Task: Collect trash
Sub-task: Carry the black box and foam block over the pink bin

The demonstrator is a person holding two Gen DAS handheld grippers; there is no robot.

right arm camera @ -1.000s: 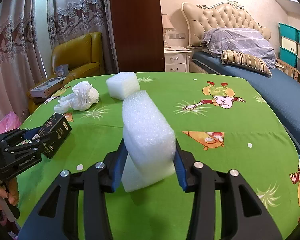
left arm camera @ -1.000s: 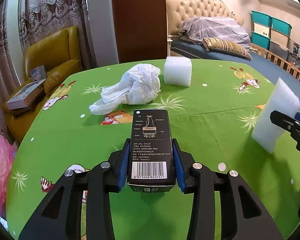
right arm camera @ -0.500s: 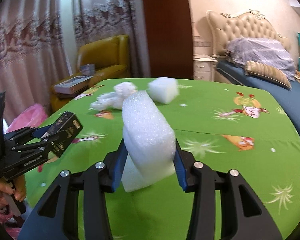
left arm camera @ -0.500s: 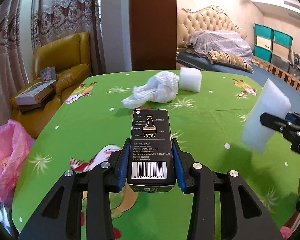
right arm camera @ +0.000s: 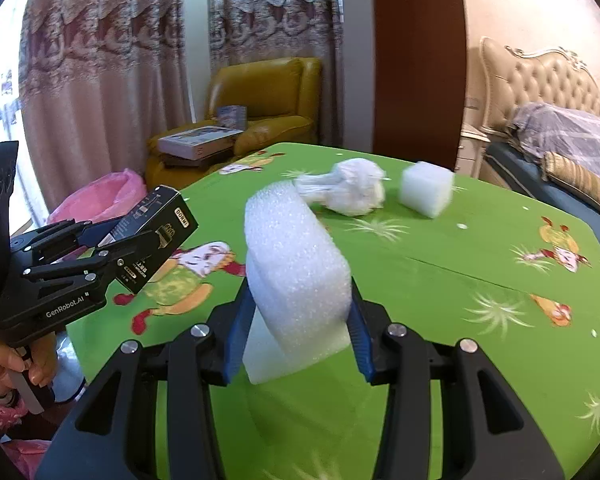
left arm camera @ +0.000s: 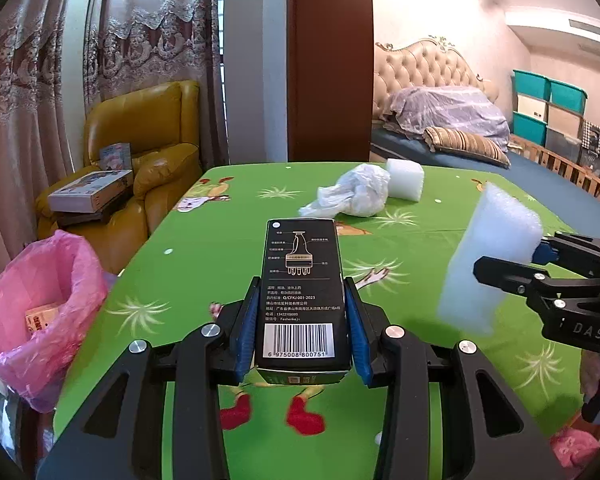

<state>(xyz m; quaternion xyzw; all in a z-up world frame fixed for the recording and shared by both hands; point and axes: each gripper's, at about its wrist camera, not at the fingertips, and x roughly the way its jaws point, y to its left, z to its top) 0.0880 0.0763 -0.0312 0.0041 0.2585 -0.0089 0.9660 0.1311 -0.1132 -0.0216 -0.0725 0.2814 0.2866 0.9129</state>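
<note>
My left gripper [left arm camera: 302, 320] is shut on a black carton [left arm camera: 301, 288] with a barcode, held above the green tablecloth [left arm camera: 412, 248]. My right gripper [right arm camera: 298, 320] is shut on a white foam slab [right arm camera: 292, 272]; that slab [left arm camera: 488, 256] also shows at the right of the left wrist view. A pink trash bag [left arm camera: 40, 292] stands open beside the table's left edge, with a small box inside. A crumpled white plastic bag [left arm camera: 352, 196] and a white foam cube [left arm camera: 405, 179] lie at the far side of the table.
A yellow armchair [left arm camera: 140, 148] with boxes on it stands behind the trash bag. Curtains hang along the left wall. A bed [left arm camera: 452, 136] and stacked teal bins [left arm camera: 548, 108] are at the right. A hand [right arm camera: 8, 364] holds the left gripper's handle.
Both grippers have swung left across the table with their loads still held. The pink trash bag has come further into view at the left; the plastic bag and cube now lie further right.
</note>
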